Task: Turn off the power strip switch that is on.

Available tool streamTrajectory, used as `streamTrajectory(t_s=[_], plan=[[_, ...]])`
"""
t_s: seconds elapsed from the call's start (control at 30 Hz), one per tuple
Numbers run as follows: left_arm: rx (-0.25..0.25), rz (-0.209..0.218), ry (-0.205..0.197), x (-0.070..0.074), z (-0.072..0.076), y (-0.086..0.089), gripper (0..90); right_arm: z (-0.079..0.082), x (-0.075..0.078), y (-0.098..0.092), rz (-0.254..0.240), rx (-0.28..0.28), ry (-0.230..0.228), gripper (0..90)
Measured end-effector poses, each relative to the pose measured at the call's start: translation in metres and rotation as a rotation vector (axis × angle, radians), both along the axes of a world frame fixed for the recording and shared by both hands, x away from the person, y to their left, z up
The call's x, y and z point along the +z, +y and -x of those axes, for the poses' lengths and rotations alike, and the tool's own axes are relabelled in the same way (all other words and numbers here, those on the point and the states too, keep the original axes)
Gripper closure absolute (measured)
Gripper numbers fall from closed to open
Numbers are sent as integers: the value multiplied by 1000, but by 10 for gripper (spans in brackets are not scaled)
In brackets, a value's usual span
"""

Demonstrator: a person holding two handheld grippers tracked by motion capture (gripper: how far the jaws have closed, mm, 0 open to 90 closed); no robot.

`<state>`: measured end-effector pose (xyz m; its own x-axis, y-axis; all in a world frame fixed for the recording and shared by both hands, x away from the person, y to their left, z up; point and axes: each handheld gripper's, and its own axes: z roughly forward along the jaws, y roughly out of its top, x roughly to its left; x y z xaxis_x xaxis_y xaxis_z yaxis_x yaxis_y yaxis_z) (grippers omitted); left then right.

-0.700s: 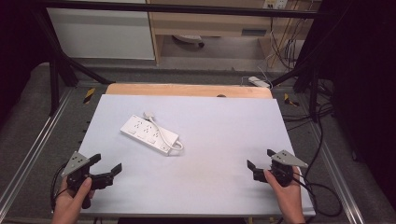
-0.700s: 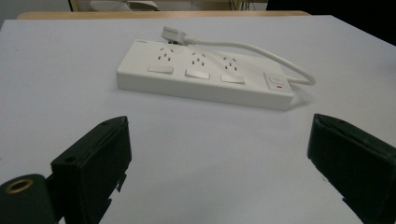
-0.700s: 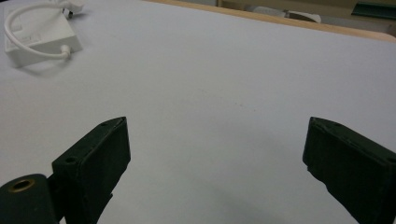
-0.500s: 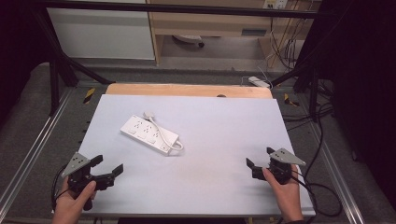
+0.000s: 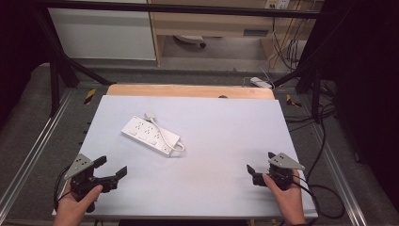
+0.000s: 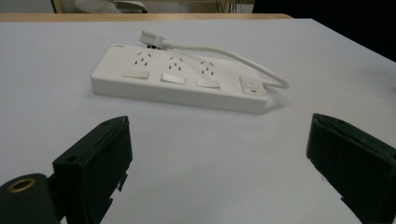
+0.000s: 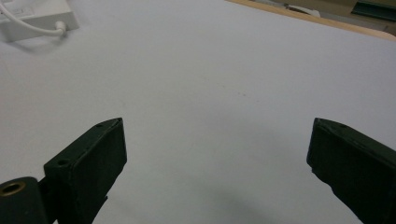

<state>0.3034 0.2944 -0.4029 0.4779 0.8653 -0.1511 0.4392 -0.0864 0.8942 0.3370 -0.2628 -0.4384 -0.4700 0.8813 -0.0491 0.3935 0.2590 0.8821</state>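
Moved: almost nothing vs earlier frames; left gripper point(image 5: 112, 175) sits a touch lower/nearer the counter's front edge, right gripper point(image 5: 260, 168) about same spot. Power strip point(image 5: 150, 135) hasn't shifted.
L gripper: jaws spread wide, nothing btwn them. Held low at front-left corner of counter point(image 5: 221, 136), aimed toward strip. Left gripper view looks straight at strip point(image 6: 180, 84) across bare surface, well apart from it.
R gripper: jaws also spread, empty. Front-right of counter, well apart from strip; right gripper view catches just a corner of strip point(image 7: 39, 18) at top left.
Strip: white, 3 sockets w/ switches + a button at one end, lying flat, diagonal, left-centre of counter. Short cord point(image 5: 165, 135) loops from one end back along it; plug point(image 5: 150, 115) rests beside the far end, not plugged in.
Hands: left hand point(image 5: 75, 207) & right hand point(image 5: 287, 195) grip the handles at bottom of high view.
Progress: looks like very start. No contact w/ strip, cord or plug yet; nothing done.
Left to do: approach, grasp, whatever handling follows; all of it, judging by layout.
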Motion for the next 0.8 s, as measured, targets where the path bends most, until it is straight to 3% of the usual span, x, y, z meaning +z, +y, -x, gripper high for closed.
streamTrajectory(t_s=[0.6,0.8], plan=[[-37,-31,10,20,-10,-11,71,3,0,0,13,-1,9,44],[-46,2,7,30,-13,-12,71,4,0,1,10,2,14,42]])
